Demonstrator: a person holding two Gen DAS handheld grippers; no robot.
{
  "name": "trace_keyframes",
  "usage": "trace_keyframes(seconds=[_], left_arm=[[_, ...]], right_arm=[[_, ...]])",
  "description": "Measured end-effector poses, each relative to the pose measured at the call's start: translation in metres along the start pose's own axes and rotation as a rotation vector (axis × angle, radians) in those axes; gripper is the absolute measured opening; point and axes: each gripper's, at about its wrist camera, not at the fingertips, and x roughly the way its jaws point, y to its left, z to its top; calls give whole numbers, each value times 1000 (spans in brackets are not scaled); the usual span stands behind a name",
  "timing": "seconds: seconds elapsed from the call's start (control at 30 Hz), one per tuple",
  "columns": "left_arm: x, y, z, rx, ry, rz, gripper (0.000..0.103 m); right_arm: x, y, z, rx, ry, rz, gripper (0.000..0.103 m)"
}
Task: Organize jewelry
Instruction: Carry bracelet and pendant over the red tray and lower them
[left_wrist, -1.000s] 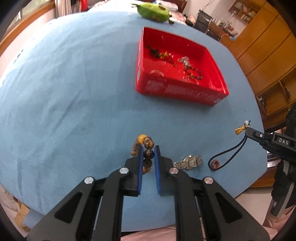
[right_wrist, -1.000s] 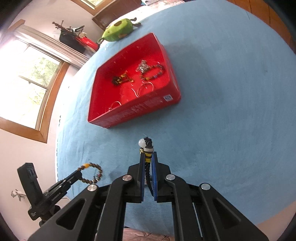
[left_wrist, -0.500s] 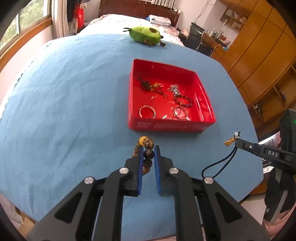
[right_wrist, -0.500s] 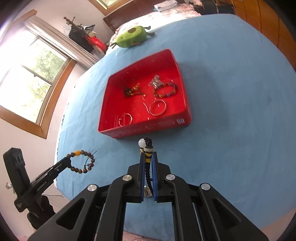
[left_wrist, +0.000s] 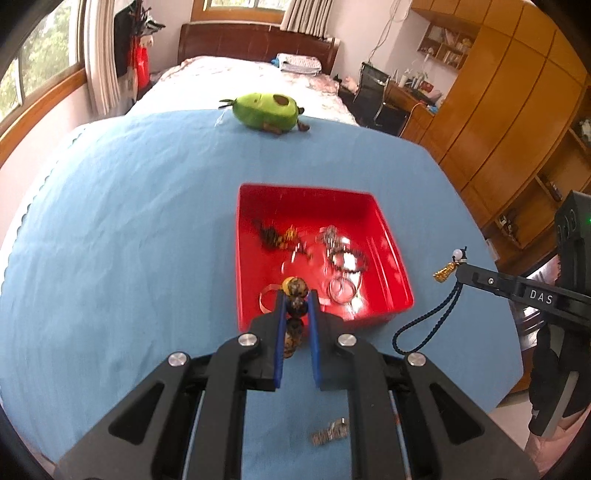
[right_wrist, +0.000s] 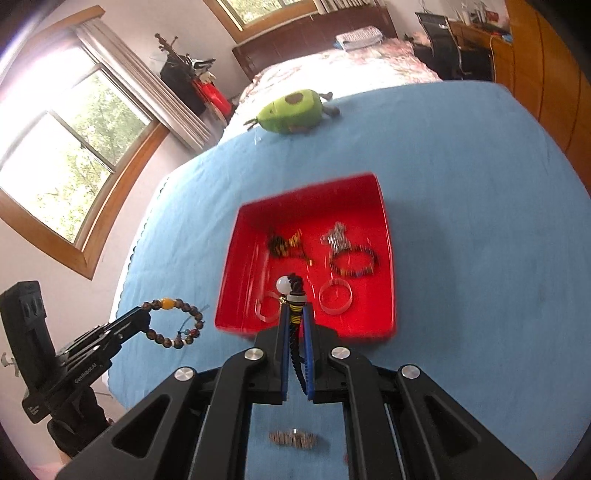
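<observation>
Jewelry (right_wrist: 352, 254) in red tray (right_wrist: 386, 236)

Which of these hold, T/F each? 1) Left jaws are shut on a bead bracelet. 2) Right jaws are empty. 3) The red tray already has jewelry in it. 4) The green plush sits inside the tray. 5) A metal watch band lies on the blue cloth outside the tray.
1) True. The left gripper is shut on the bead bracelet.
2) False. The right gripper is shut on the dark cord charm.
3) True. The red tray holds a beaded bracelet and clear rings.
4) False. The green plush lies on the blue cloth beyond the tray.
5) True. The metal watch band lies on the cloth, near side.
</observation>
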Motion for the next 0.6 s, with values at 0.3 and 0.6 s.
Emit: trace_keyframes(seconds=[0.3,0.6], left_arm=[[55,-10,59,17,7,-18,10],[142,-3,76,3,121,-12,10]], right_arm=[[46,2,56,-22,9,-23,6],[119,-15,77,-5,102,-53,6]])
